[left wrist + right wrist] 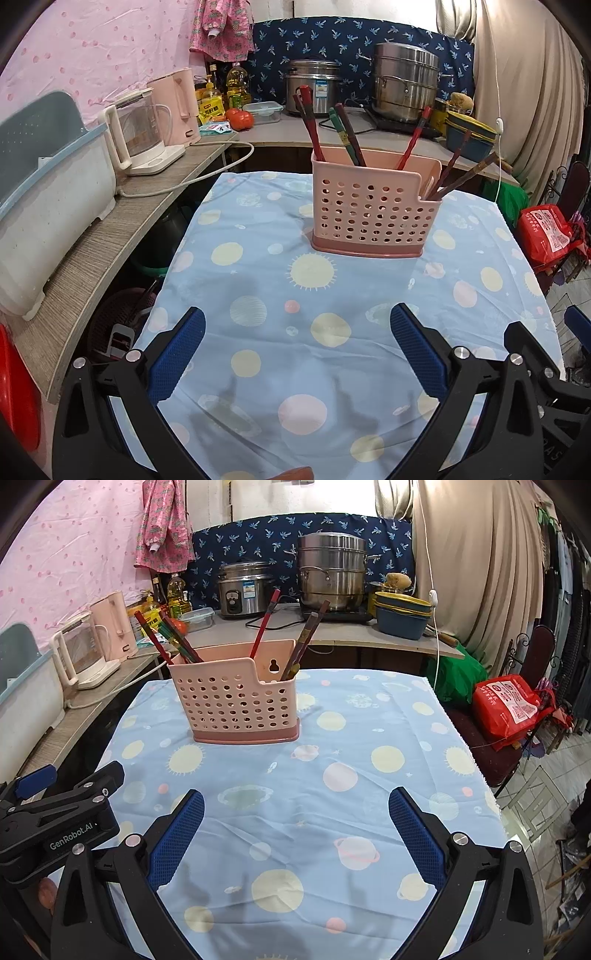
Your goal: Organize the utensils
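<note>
Hovering wide open and empty over the surface [369, 720], left gripper [297, 350] and right gripper [295, 830], chopsticks [264, 624] already upright in pink caddy [236, 705], seemingly sorted by compartment.

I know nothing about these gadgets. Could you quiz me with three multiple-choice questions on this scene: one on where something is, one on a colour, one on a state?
1. Where are the chopsticks?
A. flat on the tablecloth
B. standing in the holder
C. in a gripper

2. What colour is the holder?
A. pink
B. green
C. black

3. How do the left gripper and right gripper stand?
A. both shut
B. one shut
C. both open, empty

Answers: 1 B, they poke up out of it. 2 A, pink perforated walls. 3 C, only bare tablecloth shows between the fingers.
</note>
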Demonstrator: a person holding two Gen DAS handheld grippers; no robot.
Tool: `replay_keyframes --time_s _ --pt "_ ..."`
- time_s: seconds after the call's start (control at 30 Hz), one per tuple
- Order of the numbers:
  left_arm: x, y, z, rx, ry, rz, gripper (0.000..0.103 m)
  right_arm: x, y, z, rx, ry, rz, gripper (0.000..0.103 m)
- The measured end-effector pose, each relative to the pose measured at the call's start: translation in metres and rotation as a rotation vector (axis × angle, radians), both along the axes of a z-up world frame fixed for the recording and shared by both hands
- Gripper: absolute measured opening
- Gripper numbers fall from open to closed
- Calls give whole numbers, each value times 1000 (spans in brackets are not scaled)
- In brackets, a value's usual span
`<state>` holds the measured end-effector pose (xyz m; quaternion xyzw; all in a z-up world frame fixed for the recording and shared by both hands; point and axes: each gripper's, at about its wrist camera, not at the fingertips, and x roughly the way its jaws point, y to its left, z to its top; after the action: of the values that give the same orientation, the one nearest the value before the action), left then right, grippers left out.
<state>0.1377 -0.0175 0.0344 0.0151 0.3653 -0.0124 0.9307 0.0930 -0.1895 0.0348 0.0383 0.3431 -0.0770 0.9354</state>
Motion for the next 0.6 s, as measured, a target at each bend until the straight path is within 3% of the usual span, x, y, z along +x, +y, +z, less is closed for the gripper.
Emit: replay_keyframes --time_s 0.6 --pt "-2 -2 -2 33 2 10 96 0 1 -2 -1 1 1 97"
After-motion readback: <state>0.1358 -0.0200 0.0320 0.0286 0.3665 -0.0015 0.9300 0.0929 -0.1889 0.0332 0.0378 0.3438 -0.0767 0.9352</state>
